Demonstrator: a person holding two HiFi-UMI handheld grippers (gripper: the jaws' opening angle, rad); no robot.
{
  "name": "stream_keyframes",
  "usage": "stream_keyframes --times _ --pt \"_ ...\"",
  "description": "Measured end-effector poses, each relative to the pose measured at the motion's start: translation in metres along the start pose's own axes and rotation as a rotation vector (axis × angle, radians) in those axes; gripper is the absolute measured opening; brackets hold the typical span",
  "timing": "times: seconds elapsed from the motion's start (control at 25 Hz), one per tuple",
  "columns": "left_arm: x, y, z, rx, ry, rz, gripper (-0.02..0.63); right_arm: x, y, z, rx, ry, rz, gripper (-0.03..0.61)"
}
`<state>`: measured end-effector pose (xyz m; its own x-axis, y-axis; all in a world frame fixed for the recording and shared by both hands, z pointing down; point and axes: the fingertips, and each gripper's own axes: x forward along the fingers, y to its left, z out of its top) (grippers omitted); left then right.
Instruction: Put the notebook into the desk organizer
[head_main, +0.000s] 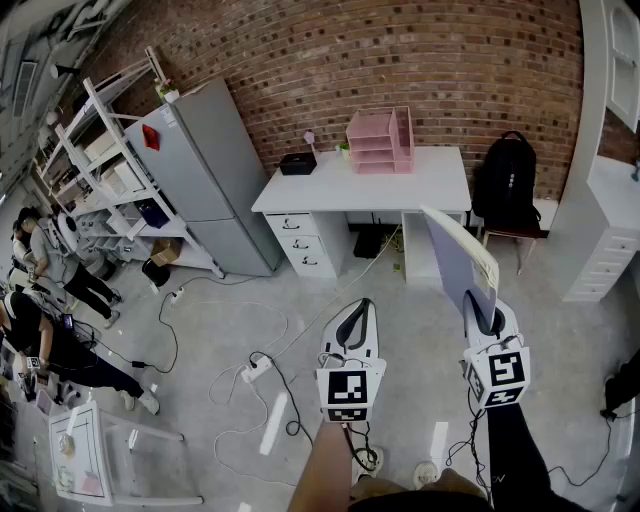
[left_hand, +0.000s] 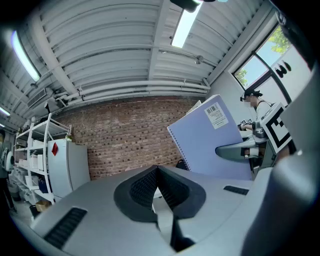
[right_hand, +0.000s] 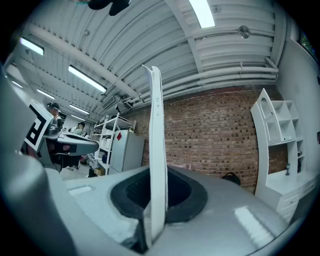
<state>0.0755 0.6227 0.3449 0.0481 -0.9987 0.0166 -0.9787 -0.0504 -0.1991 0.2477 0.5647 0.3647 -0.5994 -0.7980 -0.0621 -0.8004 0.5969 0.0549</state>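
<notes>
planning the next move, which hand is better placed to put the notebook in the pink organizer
Right. The right tongs are shut on the notebook, held upright on edge. The left tongs are shut and empty. The pink organizer stands ahead on the white desk.

You've got even, bright light from ceiling tubes, soft shadows on the floor. Heavy fisheye bending, dark vignette corners in all 3 views. The notebook edge looks slightly soft up close.
</notes>
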Motion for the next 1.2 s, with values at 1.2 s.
stream_keyframes --times 1.2 --pt "0.031 -0.04 0.024 0.022 -0.036 0.019 0.008 0.0 -0.062 -0.001 0.061 -0.04 0.043 0.031"
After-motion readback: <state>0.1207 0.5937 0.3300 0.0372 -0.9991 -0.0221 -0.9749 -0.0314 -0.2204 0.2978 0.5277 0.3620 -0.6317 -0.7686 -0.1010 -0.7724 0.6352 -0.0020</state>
